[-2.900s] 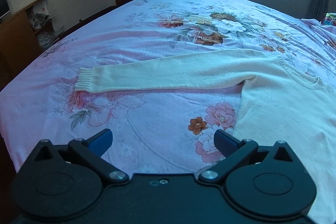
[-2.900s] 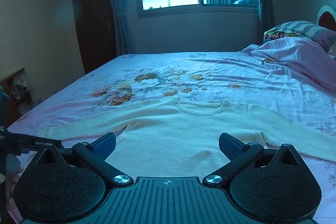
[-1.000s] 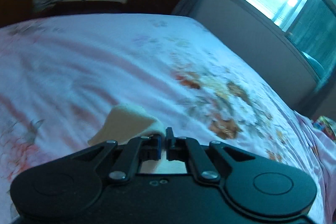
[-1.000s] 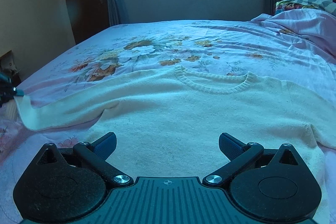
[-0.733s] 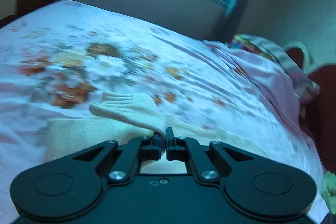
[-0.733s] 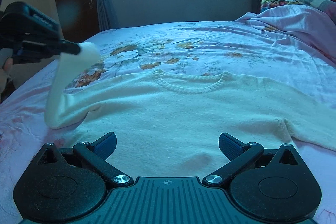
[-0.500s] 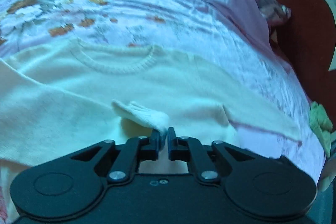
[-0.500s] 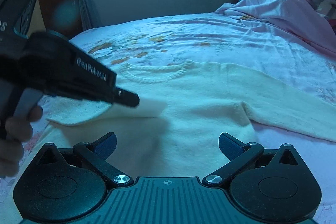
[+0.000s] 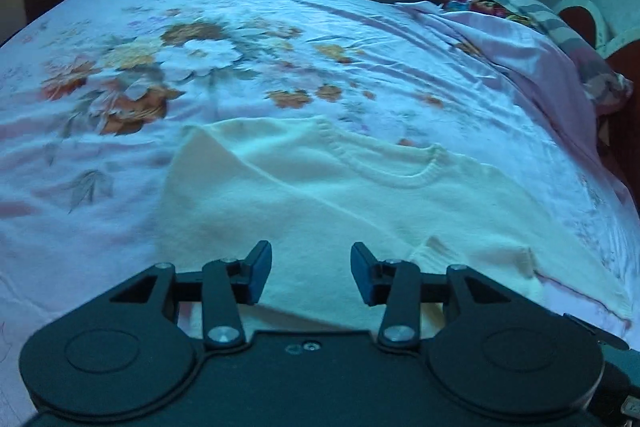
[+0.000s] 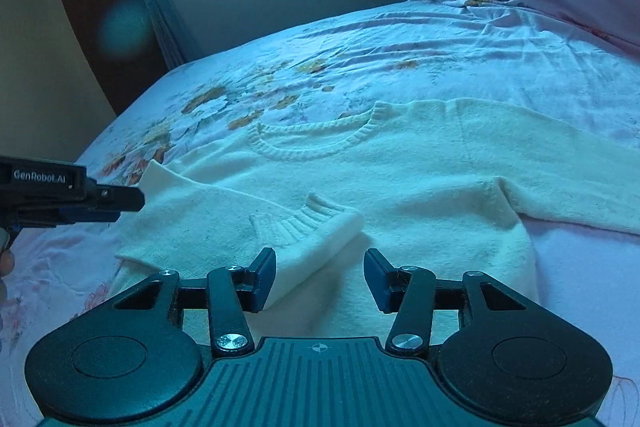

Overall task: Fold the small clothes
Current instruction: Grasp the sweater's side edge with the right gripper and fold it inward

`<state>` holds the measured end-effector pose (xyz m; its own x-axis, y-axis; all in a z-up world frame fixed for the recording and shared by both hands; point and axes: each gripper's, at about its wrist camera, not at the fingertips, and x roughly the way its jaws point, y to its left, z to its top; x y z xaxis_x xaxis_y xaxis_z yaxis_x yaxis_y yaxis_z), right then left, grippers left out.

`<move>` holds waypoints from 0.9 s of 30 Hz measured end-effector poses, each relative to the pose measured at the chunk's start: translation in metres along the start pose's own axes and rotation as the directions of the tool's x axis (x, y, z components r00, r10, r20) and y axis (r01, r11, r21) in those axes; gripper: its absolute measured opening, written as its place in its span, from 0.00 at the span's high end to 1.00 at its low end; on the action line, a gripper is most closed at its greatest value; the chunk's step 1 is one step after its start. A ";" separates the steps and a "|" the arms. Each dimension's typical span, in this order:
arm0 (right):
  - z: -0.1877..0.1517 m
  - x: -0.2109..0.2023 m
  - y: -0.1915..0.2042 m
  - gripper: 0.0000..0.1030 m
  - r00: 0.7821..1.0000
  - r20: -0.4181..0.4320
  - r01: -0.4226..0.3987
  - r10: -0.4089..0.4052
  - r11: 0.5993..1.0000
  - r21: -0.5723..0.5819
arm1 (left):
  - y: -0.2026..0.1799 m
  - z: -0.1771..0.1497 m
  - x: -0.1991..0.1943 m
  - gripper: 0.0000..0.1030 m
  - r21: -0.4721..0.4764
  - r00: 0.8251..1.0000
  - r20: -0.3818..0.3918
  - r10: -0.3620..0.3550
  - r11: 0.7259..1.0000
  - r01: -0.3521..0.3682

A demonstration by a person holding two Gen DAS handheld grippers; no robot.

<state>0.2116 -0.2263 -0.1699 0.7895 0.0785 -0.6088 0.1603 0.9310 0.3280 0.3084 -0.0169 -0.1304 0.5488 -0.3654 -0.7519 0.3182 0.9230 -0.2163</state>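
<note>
Right wrist view showed your cream sweater [image 10: 400, 179] flat on the bed [image 10: 440, 39], one sleeve [image 10: 280, 227] folded across — left gripper [image 9: 306, 273] just opening, empty; right gripper [image 10: 319, 279] closing, gripping nothing. Smooth that cuff first.

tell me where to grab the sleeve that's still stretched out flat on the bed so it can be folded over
Judging by how it lies, take the unfolded sleeve near its outer end, toward the cuff, which lies out of frame. Come with the right gripper from above and the outer side, fingers straddling an edge. It lies flat on the bedsheet, so pinching an edge lifts it across the sweater, mirroring the folded sleeve.
</note>
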 end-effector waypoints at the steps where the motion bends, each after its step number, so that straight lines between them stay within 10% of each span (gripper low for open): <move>1: 0.001 0.006 0.005 0.51 1.000 -0.013 -0.006 0.006 1.000 -0.005 | 0.010 -0.003 0.001 0.60 -0.029 1.000 -0.007 0.005 1.000 -0.005; 9: -0.001 0.058 0.058 0.46 0.991 -0.037 0.118 -0.131 0.964 -0.240 | 0.043 -0.025 0.005 0.60 -0.088 0.999 -0.034 0.016 0.996 -0.019; 12: -0.001 0.064 0.047 0.99 0.985 -0.038 0.158 -0.171 0.961 -0.226 | 0.043 -0.028 0.008 0.60 -0.098 0.999 -0.034 0.006 0.995 -0.009; 17: 0.000 0.010 0.002 0.98 0.984 0.057 0.173 -0.170 0.983 -0.059 | 0.028 -0.034 0.012 0.60 -0.048 1.000 -0.027 -0.009 0.999 0.008; 23: -0.018 -0.015 -0.049 0.97 0.996 -0.070 0.068 -0.059 0.989 0.132 | 0.012 -0.040 0.022 0.60 -0.029 0.998 -0.049 -0.028 0.999 0.027; 27: -0.012 -0.023 -0.057 0.63 0.999 -0.035 0.037 -0.032 0.987 0.157 | 0.006 -0.039 0.023 0.60 -0.017 0.998 -0.054 -0.024 1.000 0.023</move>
<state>0.1770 -0.2771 -0.1831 0.7630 0.0608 -0.6436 0.2806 0.8658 0.4144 0.2929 -0.0150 -0.1738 0.4989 -0.3801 -0.7789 0.3174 0.9164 -0.2440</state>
